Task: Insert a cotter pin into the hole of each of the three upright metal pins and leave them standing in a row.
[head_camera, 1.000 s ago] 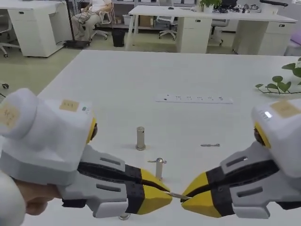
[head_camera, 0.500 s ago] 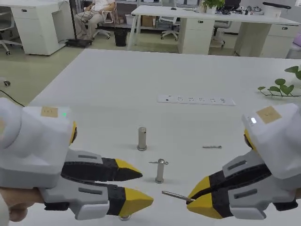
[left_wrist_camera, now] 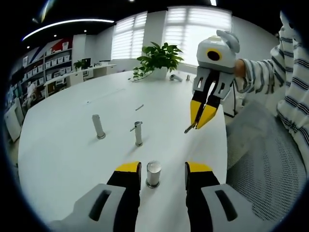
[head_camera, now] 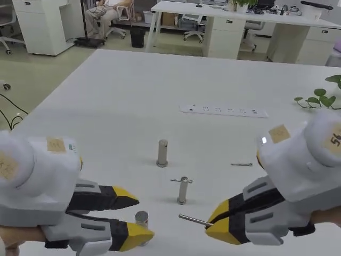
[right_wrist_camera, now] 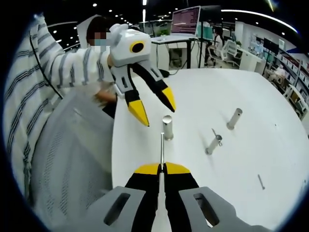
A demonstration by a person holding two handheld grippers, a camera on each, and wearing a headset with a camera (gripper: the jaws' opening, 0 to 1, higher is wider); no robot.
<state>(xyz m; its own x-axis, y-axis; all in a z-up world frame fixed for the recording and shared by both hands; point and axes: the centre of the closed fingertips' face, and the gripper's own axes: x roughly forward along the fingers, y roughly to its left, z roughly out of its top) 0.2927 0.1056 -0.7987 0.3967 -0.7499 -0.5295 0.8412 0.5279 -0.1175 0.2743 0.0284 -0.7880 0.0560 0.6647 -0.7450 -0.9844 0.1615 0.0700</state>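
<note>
White office desks and chairs are standing at 12 o'clock beyond the counter [head_camera: 106, 96], where 3 upright metal pins are lining up on a diagonal. The far pin [head_camera: 162, 153] is looking bare, and the middle pin [head_camera: 183, 192] is already carrying a cotter pin through its top. The near pin [left_wrist_camera: 153, 174] is sitting between the spread jaws of the left tool [right_wrist_camera: 156, 112], which is open and touching nothing that I can see. The right tool [head_camera: 212, 223] is clamping a cotter pin [head_camera: 192, 219] by its end, with the free tip pointing toward 9 o'clock at the near pin and ending short of it. A spare cotter pin [head_camera: 241, 164] is lying at 2 o'clock from the middle pin. The near pin's hole is not showing, so the main risk is probably misalignment: a tip striking solid metal would be pushing an unsteadied pin over. The left tool closing off-centre could be knocking it down too. Because the cotter pin is thin and held only at 1 end, it may be swivelling in the jaws under any side load.
</note>
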